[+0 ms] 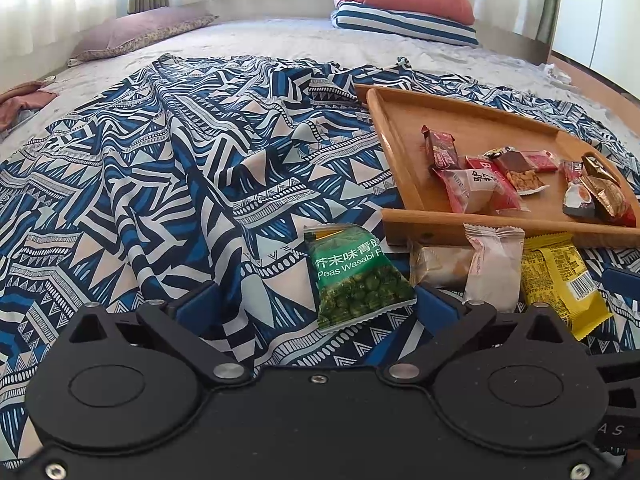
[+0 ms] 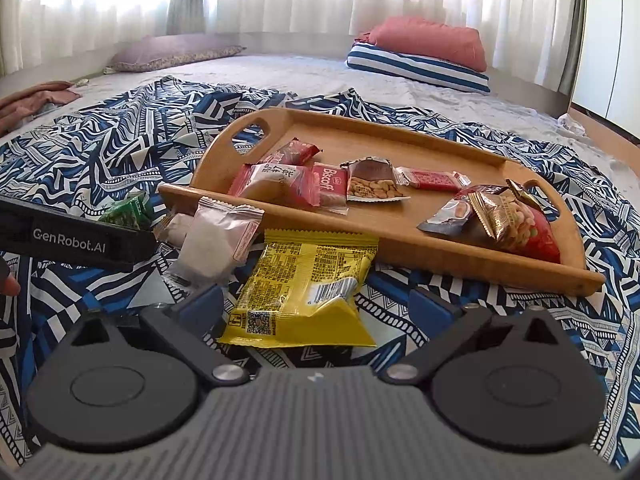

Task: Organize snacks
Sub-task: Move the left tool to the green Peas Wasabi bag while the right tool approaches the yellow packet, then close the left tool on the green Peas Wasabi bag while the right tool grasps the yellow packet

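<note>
My left gripper (image 1: 316,300) stands with its jaws spread wide and released; the green wasabi pea packet (image 1: 354,276) lies flat on the patterned blue cloth (image 1: 160,160) between the blue fingers (image 1: 198,306), nearer the right-hand one, and I cannot tell whether it touches that pad. My right gripper (image 2: 316,304) is likewise released — the yellow packet (image 2: 308,288) lies between its fingers, lower centre of the right wrist view, with neither pad pressing on it. The wooden tray (image 2: 460,248) sits on the cloth in the centre-right of that view, its near rim just behind the yellow packet. Inside it lie a red Biscoff packet (image 2: 330,184), a peanut packet (image 2: 374,188), a slim red bar (image 2: 434,179) and a gold and red nut packet (image 2: 516,220) at the right handle. A pale pink packet (image 2: 218,240) leans against the tray's near rim, left of the yellow one. At the left edge of that view, the left gripper's black body (image 2: 76,236) shows beside the green packet.
</note>
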A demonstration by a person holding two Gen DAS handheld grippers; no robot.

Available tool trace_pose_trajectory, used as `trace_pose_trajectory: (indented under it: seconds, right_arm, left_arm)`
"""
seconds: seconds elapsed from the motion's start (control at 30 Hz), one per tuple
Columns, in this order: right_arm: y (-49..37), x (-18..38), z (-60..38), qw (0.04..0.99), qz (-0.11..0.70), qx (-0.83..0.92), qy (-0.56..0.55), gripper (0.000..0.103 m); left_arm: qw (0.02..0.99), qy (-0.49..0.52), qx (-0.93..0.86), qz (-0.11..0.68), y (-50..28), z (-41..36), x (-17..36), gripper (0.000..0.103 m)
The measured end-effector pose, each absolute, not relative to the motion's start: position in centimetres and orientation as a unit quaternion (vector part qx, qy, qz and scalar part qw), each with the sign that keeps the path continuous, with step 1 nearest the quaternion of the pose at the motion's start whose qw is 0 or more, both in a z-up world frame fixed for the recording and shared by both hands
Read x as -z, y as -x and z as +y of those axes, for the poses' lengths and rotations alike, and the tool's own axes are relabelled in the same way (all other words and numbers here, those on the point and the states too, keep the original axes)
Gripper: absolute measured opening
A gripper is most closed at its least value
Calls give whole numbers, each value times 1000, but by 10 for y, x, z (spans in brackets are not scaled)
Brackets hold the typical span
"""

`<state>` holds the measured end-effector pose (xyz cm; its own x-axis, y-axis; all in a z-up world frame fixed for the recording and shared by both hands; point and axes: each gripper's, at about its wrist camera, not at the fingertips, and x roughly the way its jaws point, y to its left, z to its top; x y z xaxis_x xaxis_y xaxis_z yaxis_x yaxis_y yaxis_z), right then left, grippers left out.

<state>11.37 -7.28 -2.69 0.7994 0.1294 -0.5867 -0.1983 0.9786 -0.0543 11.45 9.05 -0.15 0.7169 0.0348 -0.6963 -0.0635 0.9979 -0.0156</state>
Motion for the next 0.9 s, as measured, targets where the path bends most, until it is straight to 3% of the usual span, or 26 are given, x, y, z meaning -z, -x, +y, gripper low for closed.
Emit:
trace_pose_trajectory:
  seconds: [0.73,0.83,0.9]
  right_arm:
    - [-126,39,-75,946,308,-93,29,103]
    - [-124,39,-75,948,304,-92,32,103]
    - [-124,40,-75,948,303,-92,32,103]
  left_arm:
    - [930,8,-30,367,-113,88,5,103]
    - [931,7,-29,364,-111,87,4,98]
    - [934,6,-24,358,-109,86,2,90]
